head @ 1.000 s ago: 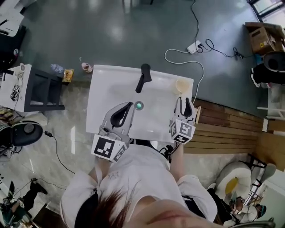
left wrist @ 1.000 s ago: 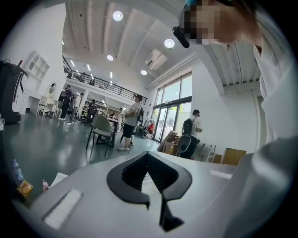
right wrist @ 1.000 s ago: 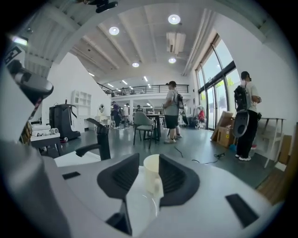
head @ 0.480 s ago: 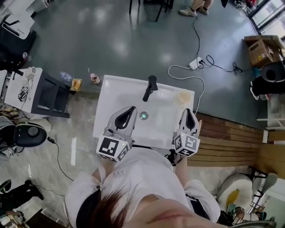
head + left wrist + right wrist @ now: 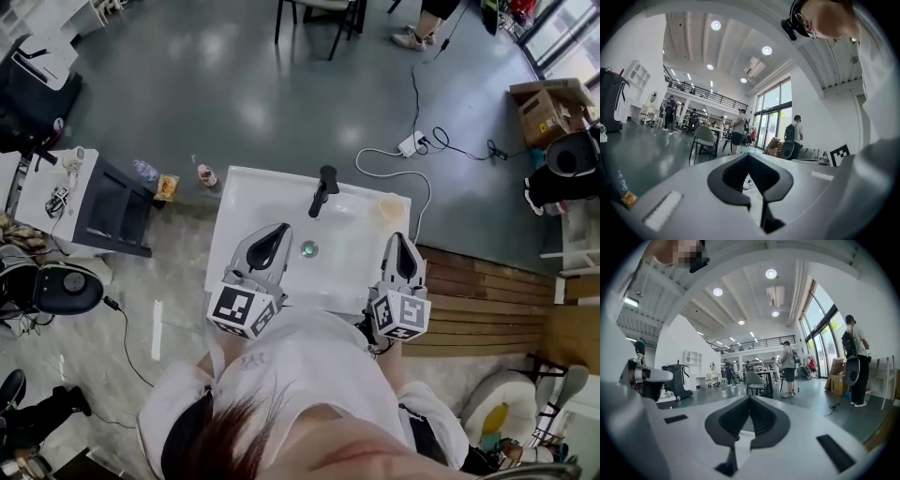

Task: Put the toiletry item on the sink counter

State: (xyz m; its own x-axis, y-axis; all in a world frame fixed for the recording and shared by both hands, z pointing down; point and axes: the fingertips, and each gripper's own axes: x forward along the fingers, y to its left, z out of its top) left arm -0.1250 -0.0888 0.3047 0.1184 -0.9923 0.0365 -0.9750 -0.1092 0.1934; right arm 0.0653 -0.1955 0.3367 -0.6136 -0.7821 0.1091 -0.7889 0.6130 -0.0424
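The toiletry item, a small cream round cup point(image 5: 389, 206), stands on the back right corner of the white sink counter point(image 5: 242, 202). A black faucet point(image 5: 323, 187) rises behind the basin drain point(image 5: 308, 249). My right gripper point(image 5: 400, 236) hovers over the counter's right edge, in front of the cup and apart from it. Its jaws have just been closing and now meet with nothing between them point(image 5: 750, 398). My left gripper point(image 5: 278, 228) hangs over the basin's left side, shut and empty point(image 5: 748, 155). Both point level across the hall.
A power strip with a white cable point(image 5: 410, 143) lies on the floor behind the sink. Small bottles point(image 5: 206, 175) and a dark side table point(image 5: 112, 211) stand to the left. A wooden platform point(image 5: 487, 291) lies to the right. People and chairs are farther off.
The right gripper's jaws were spread just in front of the cup; they have shut, and the gripper has lifted and drawn back. The cup stays on the counter. The left gripper rose slightly.
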